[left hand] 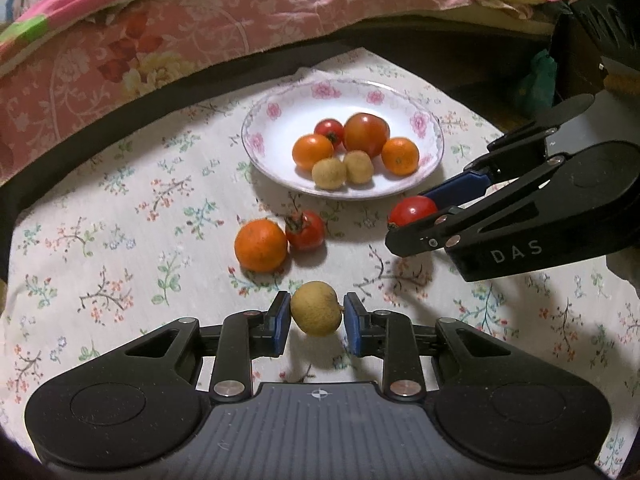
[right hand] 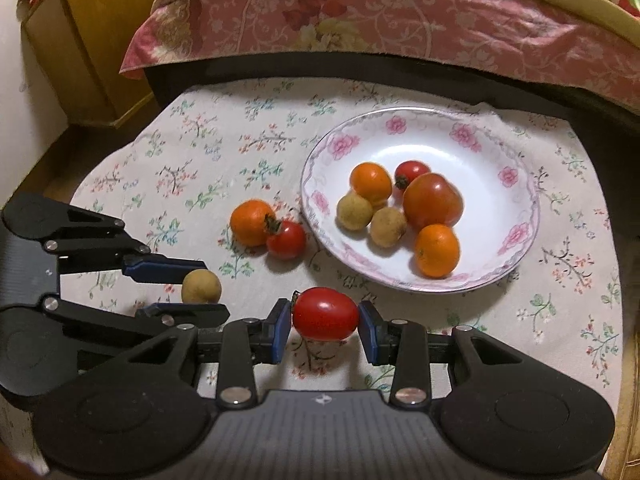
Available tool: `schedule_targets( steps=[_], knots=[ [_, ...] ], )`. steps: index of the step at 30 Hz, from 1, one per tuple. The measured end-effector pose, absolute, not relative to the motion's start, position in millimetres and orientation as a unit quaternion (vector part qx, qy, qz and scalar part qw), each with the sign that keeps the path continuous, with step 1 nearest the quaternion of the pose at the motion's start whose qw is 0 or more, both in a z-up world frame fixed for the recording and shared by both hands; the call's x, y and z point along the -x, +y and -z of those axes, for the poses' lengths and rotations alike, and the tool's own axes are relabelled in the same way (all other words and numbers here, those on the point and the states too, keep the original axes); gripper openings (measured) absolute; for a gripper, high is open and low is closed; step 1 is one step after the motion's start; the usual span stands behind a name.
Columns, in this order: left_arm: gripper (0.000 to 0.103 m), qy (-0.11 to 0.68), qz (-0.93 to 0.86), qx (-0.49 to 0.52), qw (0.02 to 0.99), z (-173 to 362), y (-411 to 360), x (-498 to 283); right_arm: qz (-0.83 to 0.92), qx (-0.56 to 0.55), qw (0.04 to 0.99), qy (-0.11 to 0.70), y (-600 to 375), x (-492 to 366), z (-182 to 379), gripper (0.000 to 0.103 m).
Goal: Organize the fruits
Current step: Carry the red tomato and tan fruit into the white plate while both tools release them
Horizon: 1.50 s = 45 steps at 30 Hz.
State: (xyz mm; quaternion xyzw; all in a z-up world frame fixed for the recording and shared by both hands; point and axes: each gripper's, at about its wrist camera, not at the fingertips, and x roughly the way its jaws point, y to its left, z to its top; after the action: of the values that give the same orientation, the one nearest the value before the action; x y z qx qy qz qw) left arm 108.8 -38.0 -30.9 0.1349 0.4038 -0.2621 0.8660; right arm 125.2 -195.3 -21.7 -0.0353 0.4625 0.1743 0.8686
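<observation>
- The left hand-held gripper [left hand: 316, 316] is clamped on a small tan round fruit [left hand: 316, 308], one blue pad on each side of it, lifted just clear of the flowered cloth on the tabletop [left hand: 120, 248].
- The right hand-held gripper [right hand: 325, 316] is clamped on an oval red tomato [right hand: 325, 314], pads pressing its two ends, so the tomato's long axis runs straight across from pad to pad.
- The flowered plate [right hand: 516, 236] is where both fruits look bound. It already holds two oranges, two tomatoes and two tan fruits.
- From the right hand-held gripper the plate lies ahead and slightly to the right, its near rim close beyond the tomato. This hand is the nearer of the two, I'd say.
- From the left hand-held gripper the plate [left hand: 276, 120] lies straight ahead but farther off, with a loose orange [left hand: 261, 245] and a small stemmed tomato [left hand: 306, 230] on the cloth between, the two touching each other.
- The right hand-held gripper reaches in from the right in the left view [left hand: 424, 216], near the plate's front rim, so the two hands would share a narrow approach; going one after the other seems wiser.
- The open space on the plate is its near-left part and back.
</observation>
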Motion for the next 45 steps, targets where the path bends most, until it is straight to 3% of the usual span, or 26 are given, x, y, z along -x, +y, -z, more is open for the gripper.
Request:
schedule_targets(
  steps=[20,45],
  knots=[
    [0.036,0.346,0.256,-0.141,0.891,5,-81,-166,-0.114,-0.008,0.898,0.426,-231,-153,3,0.036],
    [0.04,0.347,0.241,-0.144,0.895,17,-104,-215,-0.054,-0.093,0.908,0.404,-277,-202,11,0.036]
  ],
)
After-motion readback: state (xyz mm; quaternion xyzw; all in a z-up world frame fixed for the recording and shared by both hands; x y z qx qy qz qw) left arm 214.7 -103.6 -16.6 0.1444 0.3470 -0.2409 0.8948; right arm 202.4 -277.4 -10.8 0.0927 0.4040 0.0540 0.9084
